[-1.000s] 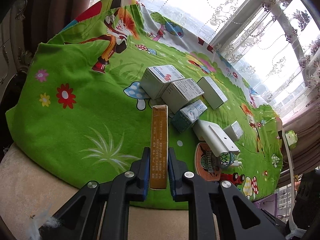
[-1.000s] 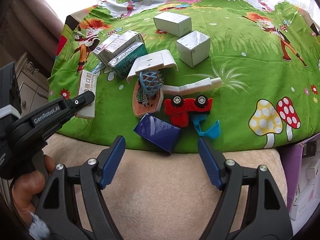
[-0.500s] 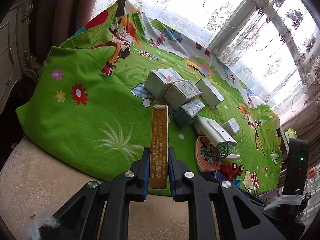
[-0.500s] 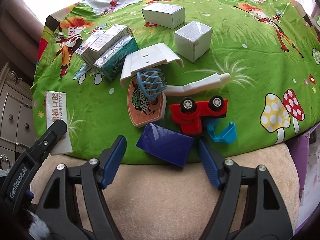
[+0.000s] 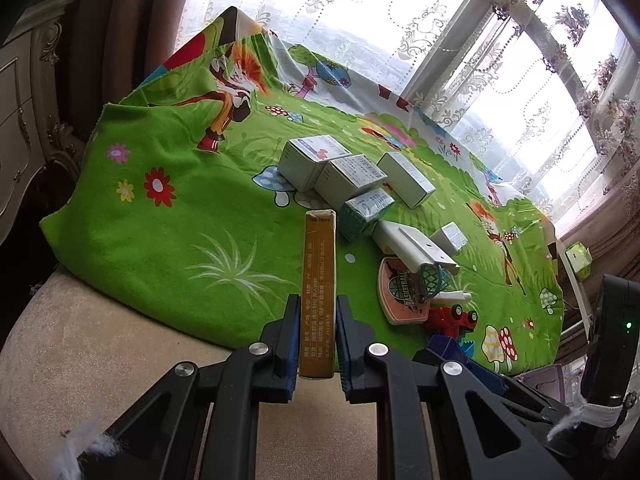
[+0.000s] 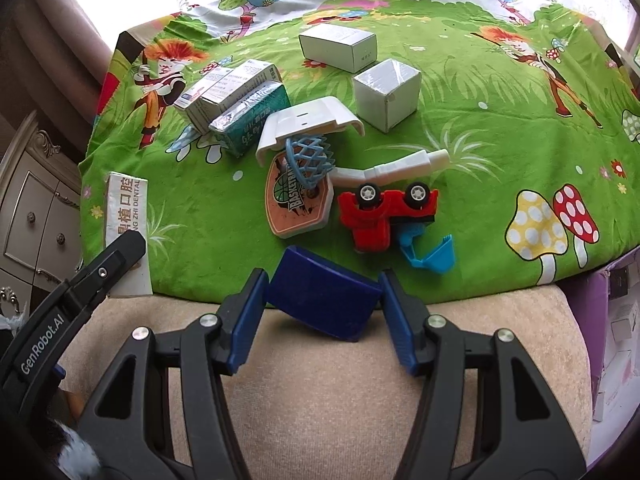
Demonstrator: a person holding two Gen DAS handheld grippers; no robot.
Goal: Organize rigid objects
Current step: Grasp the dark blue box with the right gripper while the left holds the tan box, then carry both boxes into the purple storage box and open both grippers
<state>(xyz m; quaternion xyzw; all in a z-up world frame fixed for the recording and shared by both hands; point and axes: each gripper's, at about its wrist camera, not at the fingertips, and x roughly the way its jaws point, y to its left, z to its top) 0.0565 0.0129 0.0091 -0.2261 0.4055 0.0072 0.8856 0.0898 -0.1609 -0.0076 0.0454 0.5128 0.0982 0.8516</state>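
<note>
Since a second ago the right gripper (image 6: 322, 302) has advanced to bracket the blue box (image 6: 324, 300) at the green cloth's (image 6: 480, 168) near edge, jaws spread, touching both sides. Left gripper (image 5: 317, 344) pinches one long yellow box (image 5: 318, 292). Five more boxes, one red toy car (image 6: 384, 212) lie beyond.

Blue box (image 6: 324, 300) between spread right tool (image 6: 322, 316) pads

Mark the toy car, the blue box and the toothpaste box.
toy car (image 6: 386, 210): right wrist view, red underside.
blue box (image 6: 324, 294): right wrist view, top face.
toothpaste box (image 5: 318, 280): left wrist view, yellow side.
</note>
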